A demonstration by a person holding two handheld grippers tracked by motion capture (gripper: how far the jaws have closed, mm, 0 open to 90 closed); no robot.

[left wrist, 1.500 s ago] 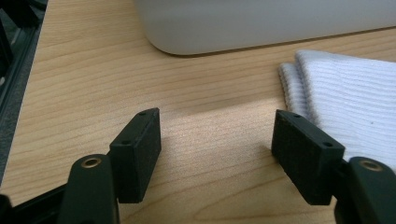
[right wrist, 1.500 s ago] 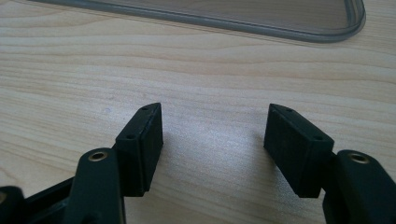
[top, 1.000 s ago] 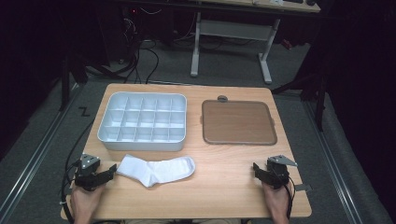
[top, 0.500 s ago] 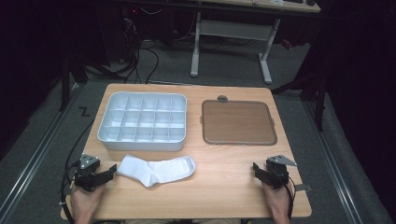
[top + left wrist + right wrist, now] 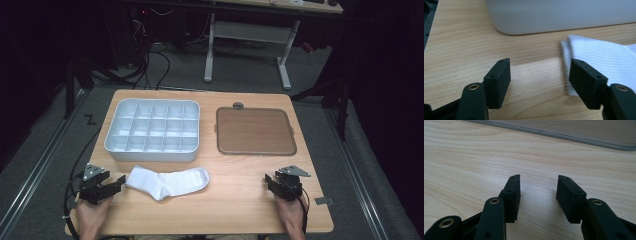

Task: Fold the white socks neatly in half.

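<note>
Tongs, left: spread, nothing pinched, jaws closing slightly; cuff of the white ribbed cotton sock lies just beside one jaw.
Tongs, right: spread over bare wood, jaws just been narrowing, nothing between them.
Sock: flat on the pale wooden table, near left, untouched.
Progress: apparently at the start; sock probably goes into the white plastic compartment tray, far left.
Other: brown rounded-corner board, far right, smooth.

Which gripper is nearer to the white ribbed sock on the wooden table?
Left. The left gripper sits just beside the white ribbed sock, at its cuff end, jaws open. The right gripper rests apart from it, past the toe end.
</note>
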